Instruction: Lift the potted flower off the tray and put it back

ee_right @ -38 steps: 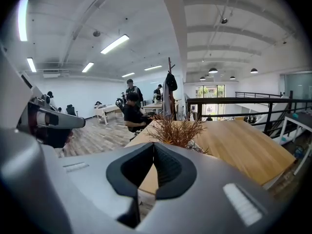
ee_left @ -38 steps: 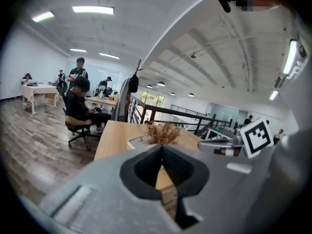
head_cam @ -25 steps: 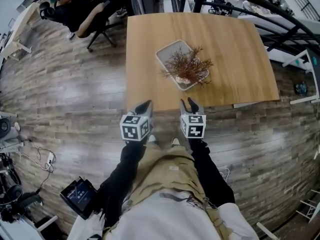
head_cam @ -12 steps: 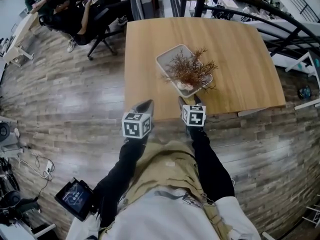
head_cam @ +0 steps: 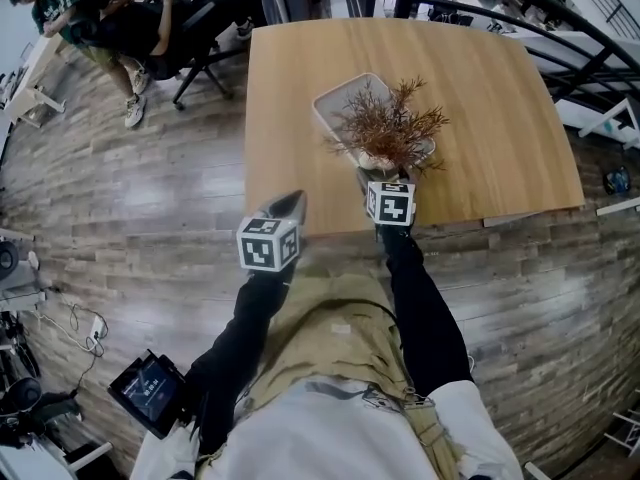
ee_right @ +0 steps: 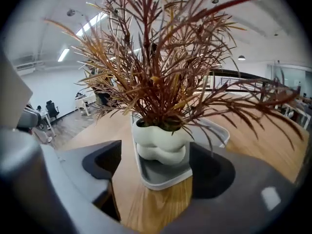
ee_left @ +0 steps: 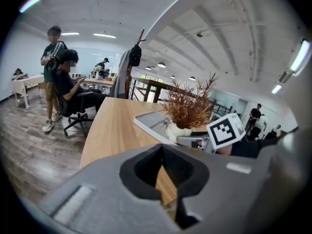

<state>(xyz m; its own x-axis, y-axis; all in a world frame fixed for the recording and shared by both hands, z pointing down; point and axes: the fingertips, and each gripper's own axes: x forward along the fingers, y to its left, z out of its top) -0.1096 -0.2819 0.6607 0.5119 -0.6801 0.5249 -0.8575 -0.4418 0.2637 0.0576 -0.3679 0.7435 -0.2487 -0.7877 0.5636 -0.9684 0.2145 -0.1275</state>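
Wood-plank floor (head_cam: 150, 188), light wooden table (head_cam: 480, 88), open office behind. Head view: the grey tray (head_cam: 335, 103) sits on the table's near half, with the potted flower (head_cam: 392, 133) standing at its near end. Right gripper (head_cam: 378, 176) is right up at that end; left gripper (head_cam: 288, 206) hangs back at the table edge, well apart from the plant. Seated person (head_cam: 130, 23) far off at top left, not in the way.

Left gripper view: jaws drawn together, nothing in them; plant and tray off to the right.

Right gripper view: jaws have just been opening and now stand wide, with the white pot (ee_right: 160, 140) framed between them and no pad pressing on it. Tray's corner pokes out in front of the pot.

What I'd worry about: the pot's lumpy and rounded, so a low or off-centre squeeze could tip it or let it slide. A jaw could also catch the tray rim and shove the tray along, and those stiff twigs (ee_right: 161, 57) spread wide enough to snag.
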